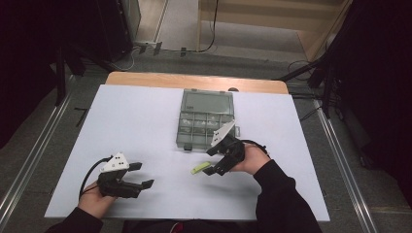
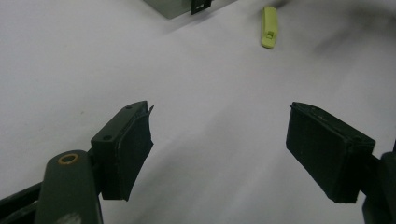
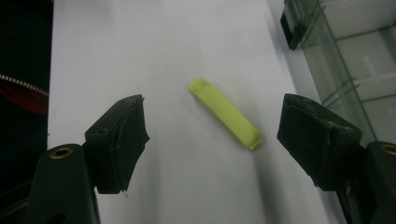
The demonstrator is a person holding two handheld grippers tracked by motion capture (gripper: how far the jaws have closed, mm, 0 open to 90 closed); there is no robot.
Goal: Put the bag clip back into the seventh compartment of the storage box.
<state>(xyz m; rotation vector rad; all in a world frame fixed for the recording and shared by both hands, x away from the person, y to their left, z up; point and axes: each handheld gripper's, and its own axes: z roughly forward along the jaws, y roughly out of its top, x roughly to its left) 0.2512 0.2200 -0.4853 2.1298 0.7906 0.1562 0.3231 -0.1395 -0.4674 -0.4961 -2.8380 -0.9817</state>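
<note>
High view has the right gripper sitting just in front of the clear compartment box, tilted down twd a small lime-green stick that lies flat on the white table cover. The stick is a short flat plastic bar, rounded ends, lying at a slant, just beside the gripper's tips on their left side and near the front edge of the box. From the right gripper view the stick sits on the sheet between the two black pads, but further out than them and touching neither, so that gripper is spread wide w/ nothing in it. Box corner w/ its black latch shows at the top right of that view, well apart from the stick. Left gripper is parked lower left on the cover, held by the person's left hand, jaws also spread apart & empty, pointing roughly twd the stick. Left gripper view: bare white sheet btwn its pads, the stick far off near the top, box edge beside it. Box lid looks closed, small whitish bits inside the compartments, can't tell what they are.
</note>
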